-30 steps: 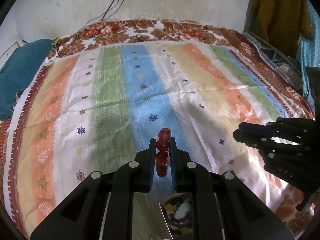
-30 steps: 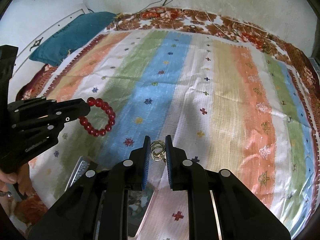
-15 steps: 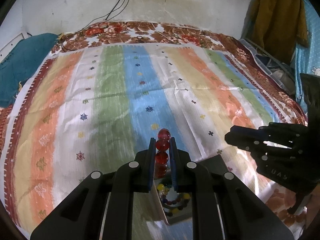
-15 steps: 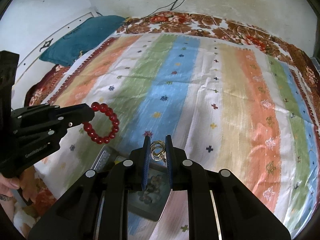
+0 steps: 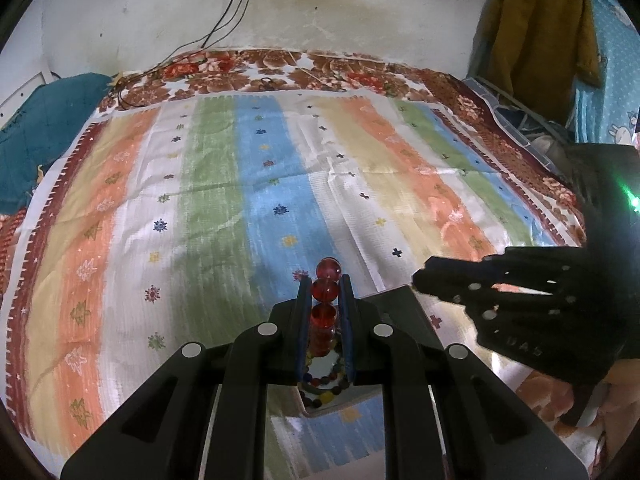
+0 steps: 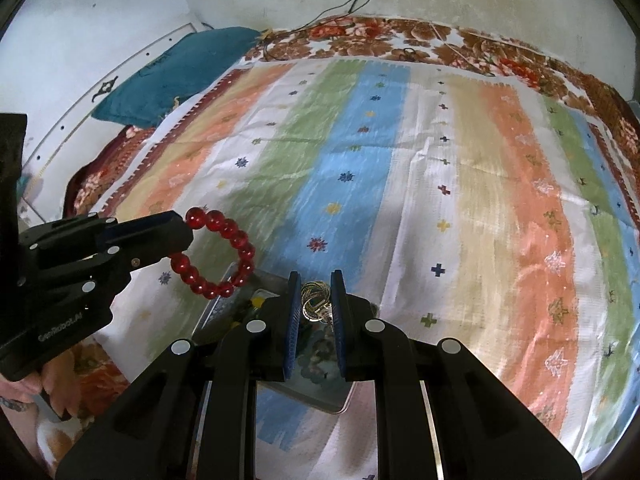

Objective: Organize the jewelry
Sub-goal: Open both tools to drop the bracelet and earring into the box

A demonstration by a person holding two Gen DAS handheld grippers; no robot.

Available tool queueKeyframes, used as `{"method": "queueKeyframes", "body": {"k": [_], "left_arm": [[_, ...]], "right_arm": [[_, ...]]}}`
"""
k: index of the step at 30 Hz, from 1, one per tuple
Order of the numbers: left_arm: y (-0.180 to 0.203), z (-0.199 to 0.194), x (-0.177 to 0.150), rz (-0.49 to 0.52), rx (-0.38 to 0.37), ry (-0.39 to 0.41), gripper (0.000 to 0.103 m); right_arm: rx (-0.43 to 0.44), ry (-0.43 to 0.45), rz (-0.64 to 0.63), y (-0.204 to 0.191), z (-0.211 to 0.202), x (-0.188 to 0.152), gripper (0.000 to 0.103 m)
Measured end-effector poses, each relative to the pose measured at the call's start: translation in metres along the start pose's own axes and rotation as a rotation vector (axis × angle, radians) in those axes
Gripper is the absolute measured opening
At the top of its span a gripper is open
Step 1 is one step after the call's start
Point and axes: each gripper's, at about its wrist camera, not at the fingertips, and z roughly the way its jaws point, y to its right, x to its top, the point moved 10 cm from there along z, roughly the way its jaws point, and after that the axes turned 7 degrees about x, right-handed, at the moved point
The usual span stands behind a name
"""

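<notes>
both jaws grip: left gripper [image 5: 325, 294] pinches the red bead bracelet [image 6: 218, 252], right gripper [image 6: 314, 300] the gold chain [image 6: 316, 300].

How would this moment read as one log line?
left gripper: shut on red bead bracelet | right gripper: shut on gold chain | both over tray

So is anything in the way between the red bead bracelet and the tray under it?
Nothing visible. The red bead bracelet hangs from the left claw in open air, above the tray, which already holds a multicoloured bead bracelet.
</notes>
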Motion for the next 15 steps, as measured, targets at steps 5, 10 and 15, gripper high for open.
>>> {"method": "queueKeyframes", "body": {"k": [5, 10, 15], "left_arm": [[-0.007, -0.003, -0.003, -0.016, 0.03, 0.006, 0.041], [-0.015, -0.007, -0.012, -0.058, 0.012, 0.004, 0.051], [-0.014, -0.015, -0.016, -0.07, -0.027, 0.023, 0.075]], "right_arm": [[0.007, 0.015, 0.028, 0.003, -0.007, -0.004, 0.048], [-0.045, 0.037, 0.037, 0.015, -0.021, -0.011, 0.061], [-0.063, 0.049, 0.041, 0.024, -0.03, -0.016, 0.075]]}}
